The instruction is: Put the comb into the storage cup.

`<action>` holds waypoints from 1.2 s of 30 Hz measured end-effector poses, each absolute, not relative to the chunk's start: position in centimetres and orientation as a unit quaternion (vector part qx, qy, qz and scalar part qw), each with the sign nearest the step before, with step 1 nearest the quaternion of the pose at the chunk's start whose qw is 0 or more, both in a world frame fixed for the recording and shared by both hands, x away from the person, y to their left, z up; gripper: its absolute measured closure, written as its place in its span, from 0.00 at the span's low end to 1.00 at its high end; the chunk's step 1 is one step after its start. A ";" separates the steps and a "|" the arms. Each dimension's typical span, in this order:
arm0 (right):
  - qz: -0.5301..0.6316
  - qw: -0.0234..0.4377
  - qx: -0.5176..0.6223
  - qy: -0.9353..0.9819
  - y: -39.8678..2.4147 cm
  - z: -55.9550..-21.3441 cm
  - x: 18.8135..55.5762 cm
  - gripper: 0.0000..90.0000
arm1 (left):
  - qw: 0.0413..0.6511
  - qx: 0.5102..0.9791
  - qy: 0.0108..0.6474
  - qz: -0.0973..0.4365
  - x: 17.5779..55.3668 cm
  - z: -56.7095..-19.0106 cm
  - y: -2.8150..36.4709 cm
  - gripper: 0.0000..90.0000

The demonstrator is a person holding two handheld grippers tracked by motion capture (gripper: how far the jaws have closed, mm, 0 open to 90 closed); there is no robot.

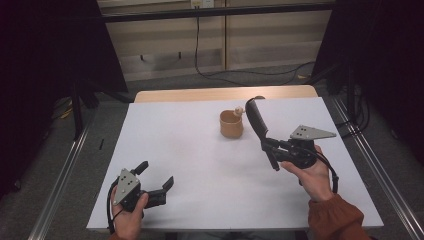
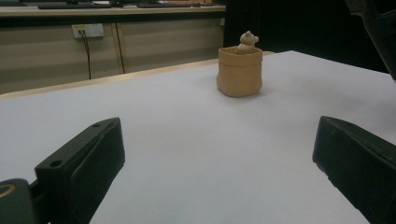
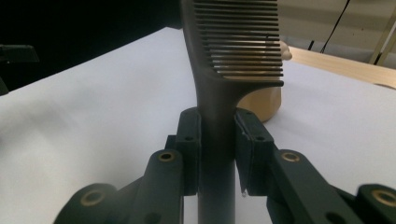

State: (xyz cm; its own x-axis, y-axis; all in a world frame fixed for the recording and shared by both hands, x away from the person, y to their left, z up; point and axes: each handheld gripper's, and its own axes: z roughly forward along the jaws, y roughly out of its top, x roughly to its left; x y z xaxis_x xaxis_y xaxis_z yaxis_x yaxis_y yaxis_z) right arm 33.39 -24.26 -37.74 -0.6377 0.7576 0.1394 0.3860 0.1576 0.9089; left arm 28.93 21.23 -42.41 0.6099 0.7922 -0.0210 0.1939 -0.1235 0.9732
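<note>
My right gripper [image 1: 268, 146] is shut on the handle of a black comb [image 1: 256, 119], held above the table right of centre. In the right gripper view both pads clamp the comb [image 3: 219, 93] below its teeth, which point right. A small tan pot [image 1: 231, 124] with a little bear figure [image 1: 239, 110] on its rim stands at the table's far middle, just left of the comb. In the left gripper view the pot [image 2: 239, 72] is ahead, far off. My left gripper [image 1: 156, 176] rests near the front left edge, jaws wide apart and empty.
The white table top [image 1: 190, 150] has a wooden strip along its far edge. Metal rails run along the floor on both sides. Cables and a wall socket [image 2: 88, 31] sit behind the table. Dark curtains hang left and right.
</note>
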 end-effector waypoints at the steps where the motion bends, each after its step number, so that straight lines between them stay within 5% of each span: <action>1: 0.523 0.181 0.383 0.739 -24.2 -37.7 33.4 0.81 | 0.561 0.700 0.352 0.267 28.9 -42.4 21.2 0.03; 14: 0.573 0.219 0.354 0.706 -24.4 -36.5 34.4 0.81 | 0.559 0.702 0.352 0.267 28.9 -42.5 21.2 0.03; 36: 0.604 0.215 0.352 0.682 -22.5 -35.0 37.7 0.81 | 0.564 0.698 0.353 0.266 29.0 -42.5 21.1 0.03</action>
State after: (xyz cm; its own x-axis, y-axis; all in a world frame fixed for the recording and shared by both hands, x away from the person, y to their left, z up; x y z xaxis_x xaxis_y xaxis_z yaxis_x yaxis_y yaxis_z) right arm 37.68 -22.54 -35.04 -0.6597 0.7400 0.1314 0.2205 0.0234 0.9751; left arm 28.95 21.15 -42.47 0.6093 0.7925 -0.0268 0.1926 -0.1151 0.9745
